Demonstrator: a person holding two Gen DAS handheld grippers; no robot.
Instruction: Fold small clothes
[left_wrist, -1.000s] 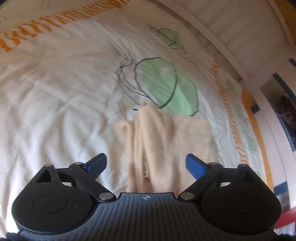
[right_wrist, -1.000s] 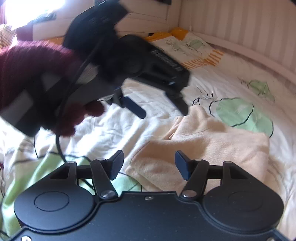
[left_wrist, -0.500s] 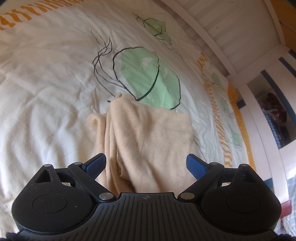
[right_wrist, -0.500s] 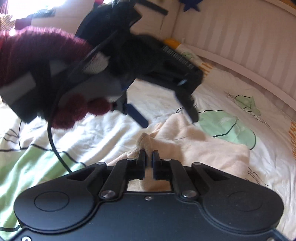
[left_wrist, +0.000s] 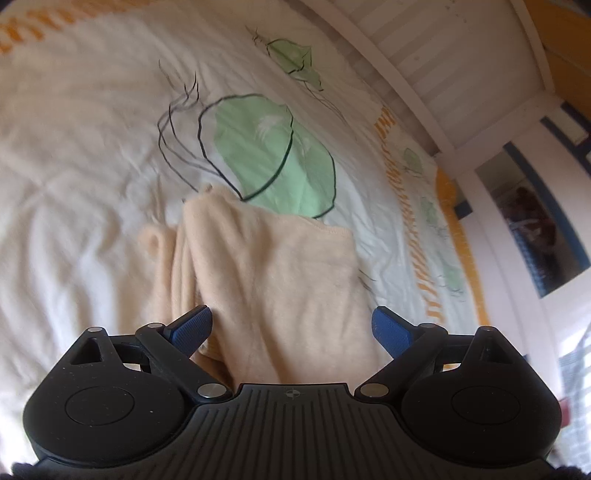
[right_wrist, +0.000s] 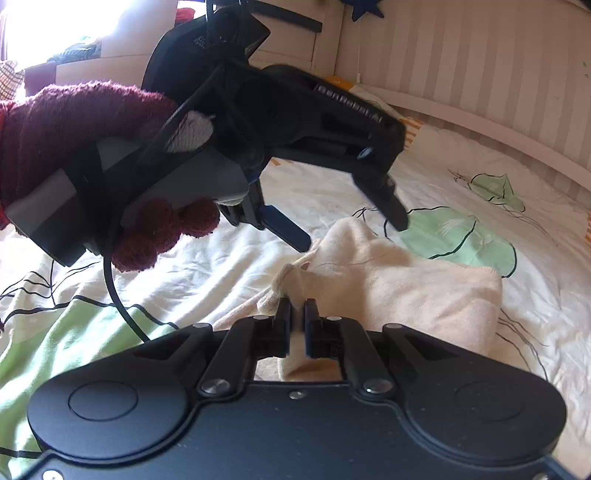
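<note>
A cream knitted garment (left_wrist: 273, 273) lies partly folded on the bed, on a white duvet (left_wrist: 74, 177) printed with green leaf shapes and orange stripes. In the left wrist view its far edge runs straight across the lower rim of a large green leaf print (left_wrist: 273, 158), and its left side bunches into a narrow ridge with a small lobe of cloth sticking out beside it. The right edge of the garment falls short of the orange border (left_wrist: 410, 206), with bare duvet between them.

The left gripper (left_wrist: 291, 326) hangs over the near part of the garment with its jaws spread wide; the blue fingertips (left_wrist: 192, 325) sit either side of the cloth and are not closed on anything. From the right wrist view the same gripper (right_wrist: 351, 229) is held up off the bed by a hand in a dark red knitted glove (right_wrist: 85, 129), its tips pointing down toward the raised corner of the garment without touching it.

The right gripper (right_wrist: 296, 314) has its jaws pressed together on the near corner of the garment (right_wrist: 388, 288), lifting a small peak of cloth off the duvet. A black cable (right_wrist: 114, 288) trails down across the bedding at left.

Open duvet stretches to the left and far side; a white slatted bed rail (right_wrist: 461, 74) curves around the far right edge
</note>
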